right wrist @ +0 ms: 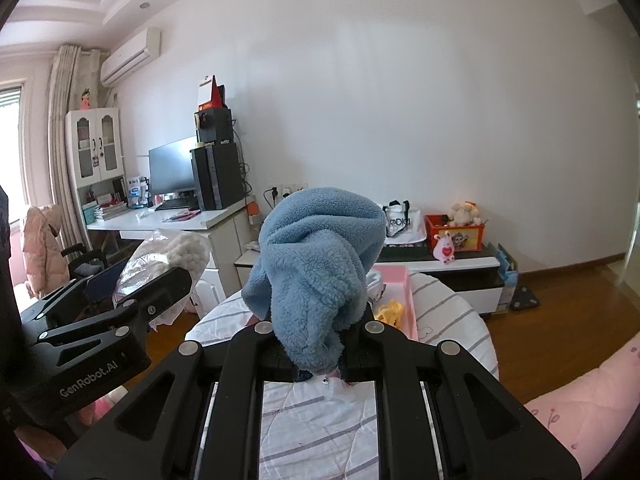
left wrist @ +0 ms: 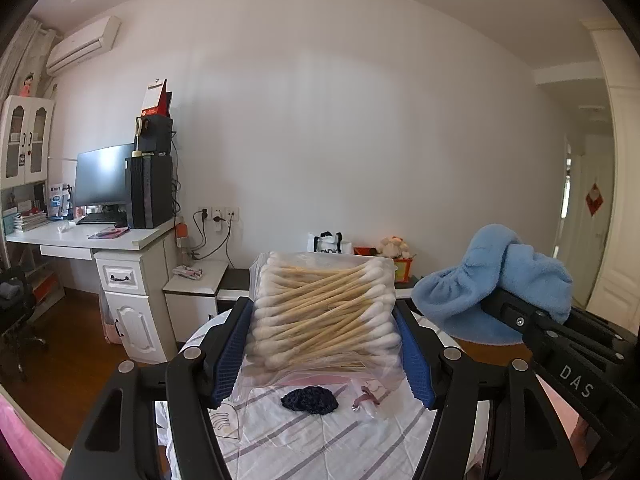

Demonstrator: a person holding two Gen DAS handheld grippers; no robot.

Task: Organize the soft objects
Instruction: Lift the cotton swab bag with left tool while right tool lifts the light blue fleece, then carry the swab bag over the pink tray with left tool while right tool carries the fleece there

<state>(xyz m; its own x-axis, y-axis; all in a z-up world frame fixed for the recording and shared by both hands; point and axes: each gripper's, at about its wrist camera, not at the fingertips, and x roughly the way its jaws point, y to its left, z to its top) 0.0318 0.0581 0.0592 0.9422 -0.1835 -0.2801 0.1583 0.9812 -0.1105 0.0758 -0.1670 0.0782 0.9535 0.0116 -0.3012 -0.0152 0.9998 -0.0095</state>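
A clear bag of cotton swabs (left wrist: 324,308) is clamped between the blue pads (left wrist: 230,350) of my left gripper (left wrist: 322,312), held up above the table. My right gripper (right wrist: 318,338) is shut on a fluffy light-blue fleece cloth (right wrist: 316,264) that bunches up over the fingertips and hides them. From the left wrist view that blue cloth (left wrist: 504,276) and the right gripper's black body (left wrist: 560,352) are off to the right. Seen from the right wrist, the swab bag (right wrist: 168,256) is at the left.
Below lies a round table with a white striped cover (left wrist: 304,440). On it are a dark knitted piece (left wrist: 310,402) and a small pink item (left wrist: 370,396). A pink tray (right wrist: 402,280) holds something yellow (right wrist: 390,310). A desk (left wrist: 92,236) and a low cabinet stand by the wall.
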